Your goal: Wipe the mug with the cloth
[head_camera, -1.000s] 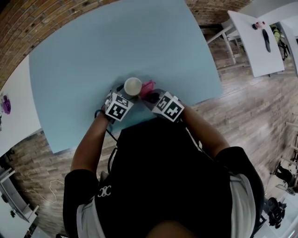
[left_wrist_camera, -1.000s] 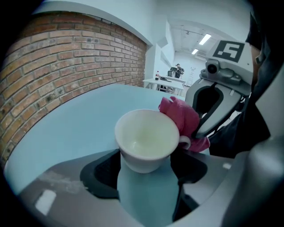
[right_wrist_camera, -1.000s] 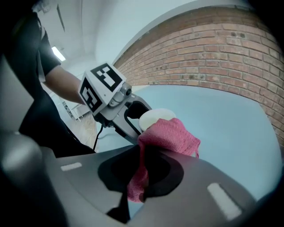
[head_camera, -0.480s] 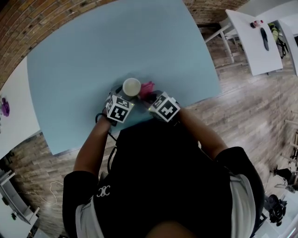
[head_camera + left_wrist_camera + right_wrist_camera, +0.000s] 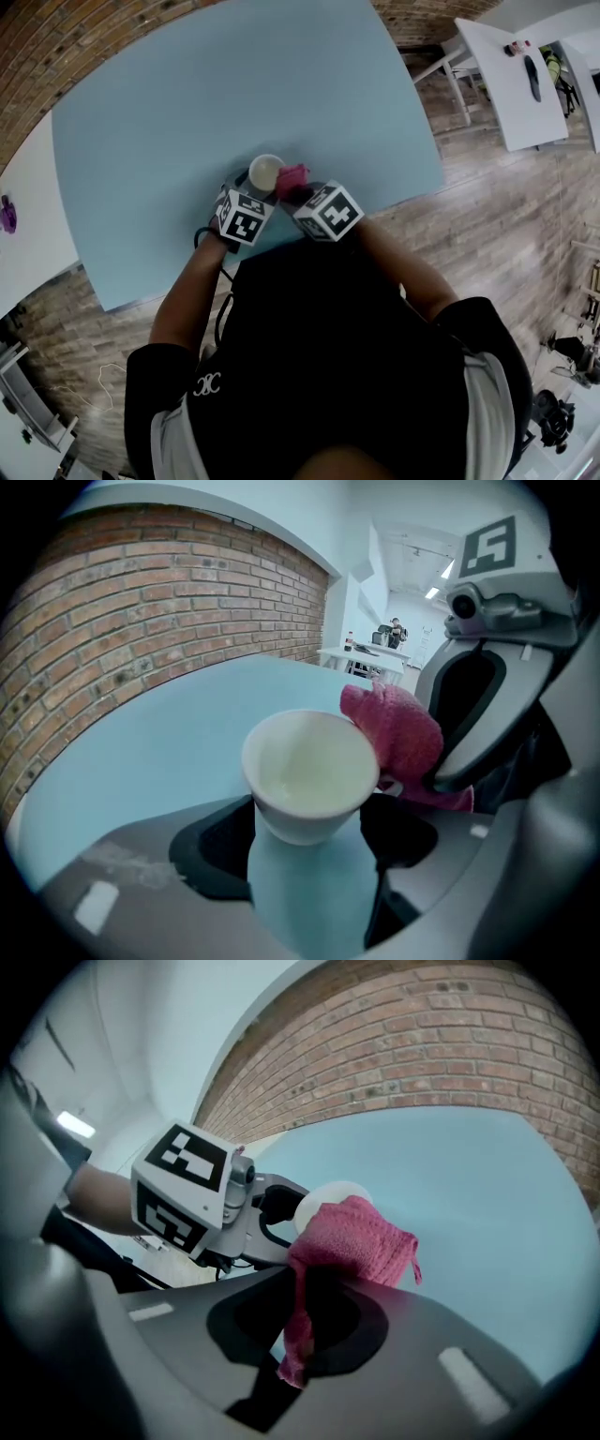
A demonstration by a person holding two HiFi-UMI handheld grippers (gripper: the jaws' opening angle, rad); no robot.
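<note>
1. The left gripper [image 5: 312, 834] has its jaws clamped on the lower body of the white mug [image 5: 309, 771], with one dark pad on each side.
2. The mug is tilted, with its mouth turned toward the left gripper's camera. Its inside shows only a smooth, pale wall and bottom.
3. The right gripper [image 5: 302, 1330] has its jaws shut on the pink cloth [image 5: 354, 1241]. A bunch of the cloth bulges out ahead of the jaws, and a narrow strip hangs down between them.
4. The bunched cloth touches the mug at its rim, on the side facing the right gripper. In the right gripper view the cloth covers most of the mug, and only a pale arc of rim shows above it.
5. In the head view the mug and cloth sit side by side over the near part of the light blue table [image 5: 178, 103], just ahead of the two marker cubes. The left gripper is on the mug's side and the right gripper on the cloth's side.
6. No view shows whether the mug's base touches the table.
7. A brick wall [image 5: 141, 602] runs beyond the table's far edge. White tables [image 5: 511, 89] stand well apart on the wooden floor [image 5: 506, 216].
</note>
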